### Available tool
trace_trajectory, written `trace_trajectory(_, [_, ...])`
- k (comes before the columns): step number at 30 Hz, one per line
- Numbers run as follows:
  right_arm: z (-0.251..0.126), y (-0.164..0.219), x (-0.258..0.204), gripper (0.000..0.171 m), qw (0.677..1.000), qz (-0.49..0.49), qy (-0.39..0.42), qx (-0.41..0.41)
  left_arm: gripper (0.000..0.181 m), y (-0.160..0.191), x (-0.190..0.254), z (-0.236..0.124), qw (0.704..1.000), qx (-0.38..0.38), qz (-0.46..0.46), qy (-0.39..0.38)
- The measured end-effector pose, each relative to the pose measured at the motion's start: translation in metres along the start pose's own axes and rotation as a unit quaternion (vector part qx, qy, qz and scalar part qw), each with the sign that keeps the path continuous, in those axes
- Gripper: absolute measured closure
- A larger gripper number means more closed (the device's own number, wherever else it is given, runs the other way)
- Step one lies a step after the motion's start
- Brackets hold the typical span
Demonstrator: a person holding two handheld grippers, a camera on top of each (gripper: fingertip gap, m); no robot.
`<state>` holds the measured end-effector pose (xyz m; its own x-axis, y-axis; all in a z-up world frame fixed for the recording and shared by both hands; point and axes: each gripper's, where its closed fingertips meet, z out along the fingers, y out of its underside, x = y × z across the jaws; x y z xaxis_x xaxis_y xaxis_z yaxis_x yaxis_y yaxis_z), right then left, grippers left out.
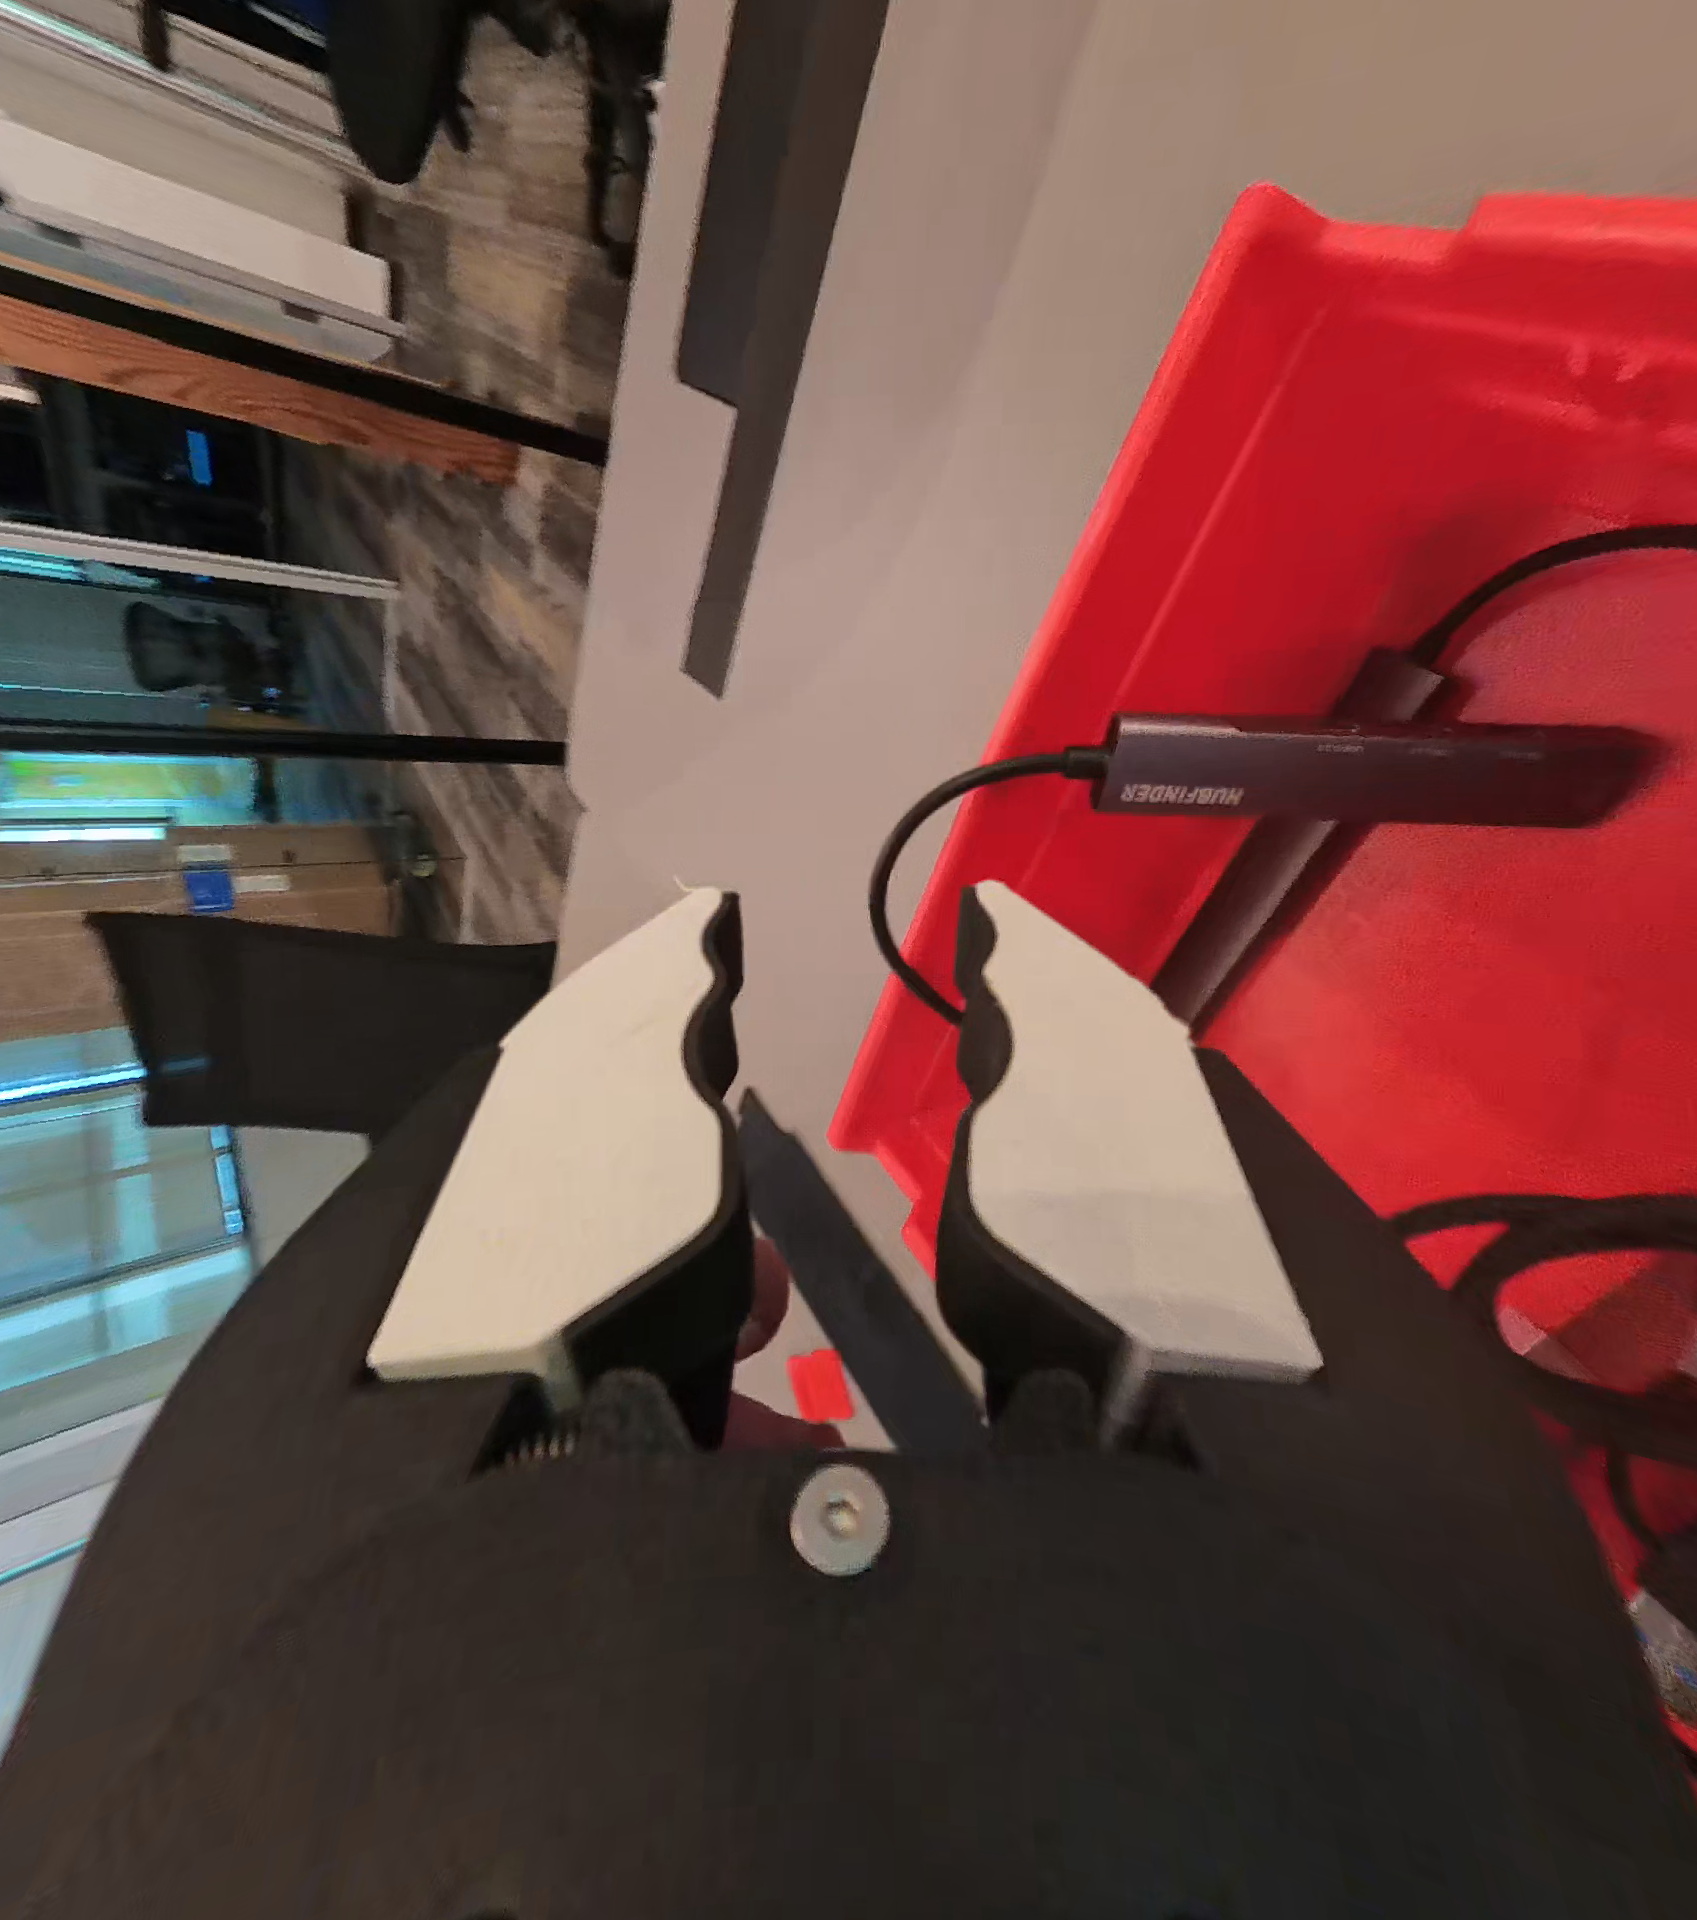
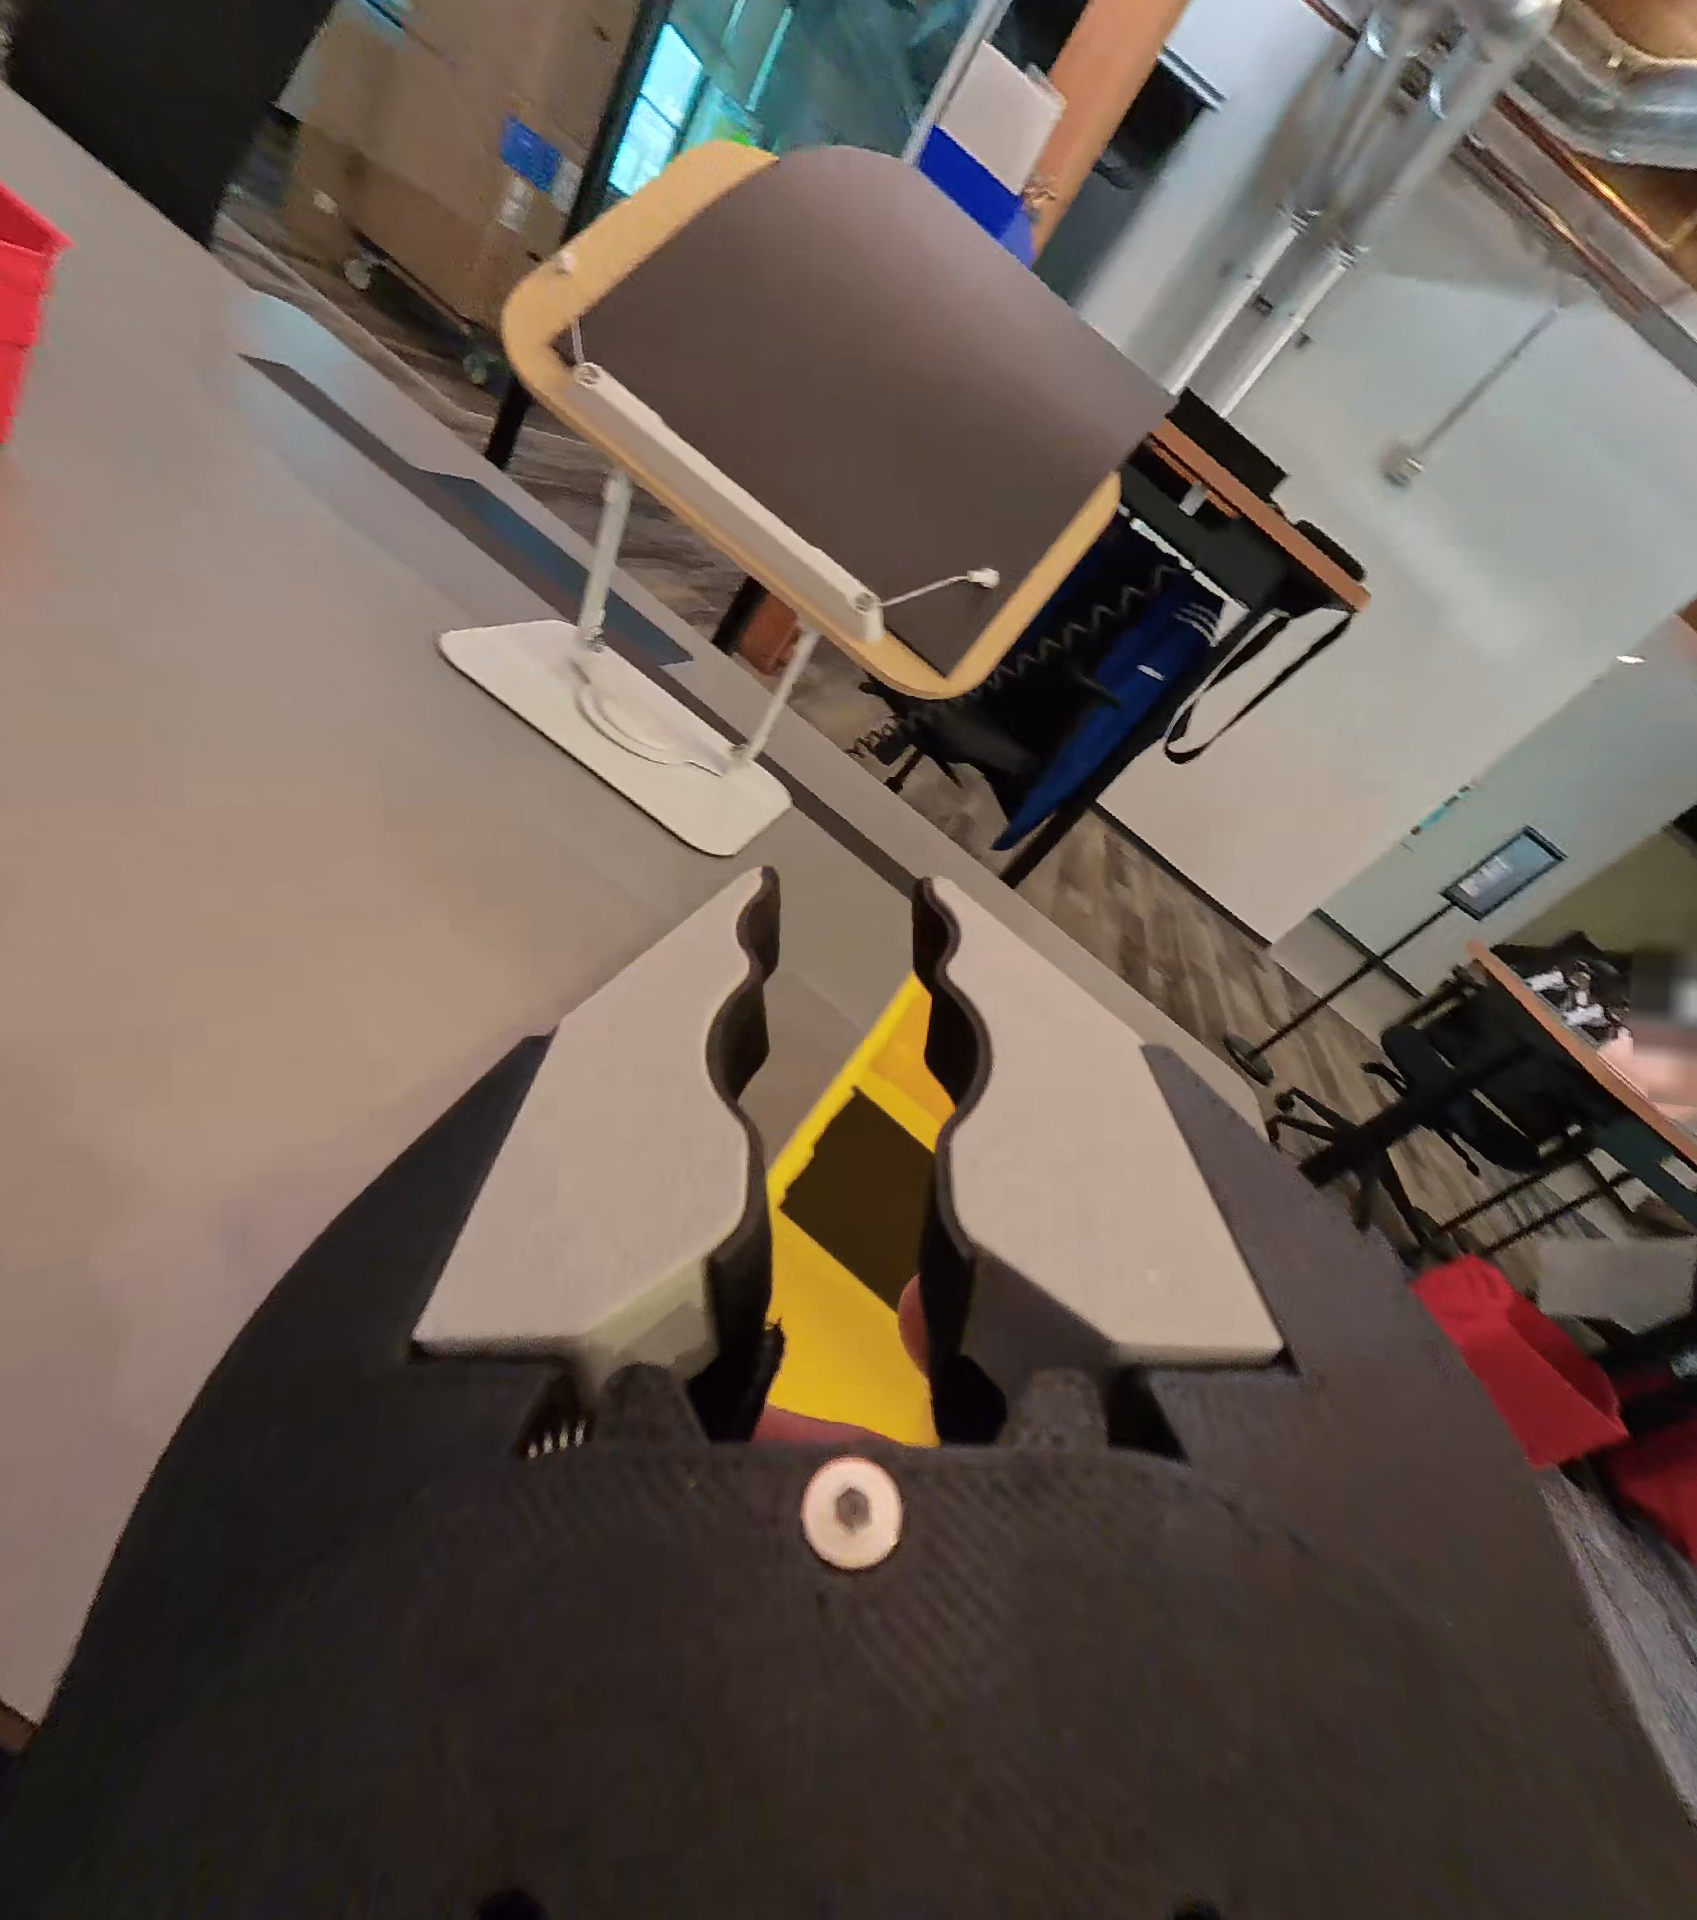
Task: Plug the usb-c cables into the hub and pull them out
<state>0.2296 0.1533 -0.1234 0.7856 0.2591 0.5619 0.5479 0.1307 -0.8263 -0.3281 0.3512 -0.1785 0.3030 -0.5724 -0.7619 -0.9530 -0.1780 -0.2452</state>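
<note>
Left claw [image 1: 849,925] is spread, empty, beside the red bin [image 1: 1509,416] holding the hub [image 1: 1343,774]. Right claw [image 2: 844,909] is spread over the bench [image 2: 148,831].

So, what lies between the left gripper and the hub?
In the left wrist view, only the hub's own black cable and the red bin's rim lie beyond the open left gripper.

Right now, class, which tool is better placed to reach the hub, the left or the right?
Left, most likely. The left tool is open and faces the red bin holding the hub. The right tool, also open, faces a stand on the table; no hub shows there.
</note>
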Motion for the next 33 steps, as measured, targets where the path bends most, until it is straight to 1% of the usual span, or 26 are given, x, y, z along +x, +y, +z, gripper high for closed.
trace_trajectory(4, [0.010,-0.004,-0.028,0.149,0.999,0.005,-0.037,0.005,0.148,0.008,0.009,0.023,0.997,-0.008,-0.019,0.068])
trace_trajectory(7, [0.014,-0.006,-0.042,0.150,0.998,0.012,-0.055,0.010,0.154,0.011,0.014,0.035,0.995,-0.011,-0.024,0.093])
trace_trajectory(8, [0.016,-0.006,-0.045,0.151,0.998,0.012,-0.058,0.010,0.158,0.011,0.016,0.037,0.994,-0.009,-0.030,0.102])
trace_trajectory(11, [0.019,-0.006,-0.052,0.151,0.997,0.017,-0.068,0.010,0.175,0.008,0.013,0.040,0.995,0.005,-0.032,0.099])
trace_trajectory(14, [0.020,-0.007,-0.055,0.152,0.997,0.017,-0.073,0.009,0.177,0.004,0.008,0.033,0.995,0.020,-0.040,0.094])
trace_trajectory(18, [0.023,-0.007,-0.058,0.153,0.997,0.019,-0.080,0.009,0.178,-0.005,-0.001,0.014,0.996,0.047,-0.029,0.070])
trace_trajectory(23, [0.028,-0.015,-0.063,0.152,0.996,0.025,-0.089,0.019,0.178,-0.018,-0.028,-0.024,0.997,0.074,-0.031,-0.004])
trace_trajectory(27, [0.032,-0.024,-0.074,0.152,0.993,0.026,-0.109,0.027,0.178,-0.034,-0.056,-0.063,0.989,0.110,-0.083,-0.053])
trace_trajectory(30, [0.036,-0.036,-0.083,0.150,0.990,0.039,-0.128,0.042,0.178,-0.054,-0.061,-0.088,0.981,0.139,-0.123,-0.061])
trace_trajectory(33, [0.042,-0.051,-0.097,0.143,0.984,0.066,-0.159,0.055,0.178,-0.085,-0.060,-0.110,0.969,0.177,-0.161,-0.057])
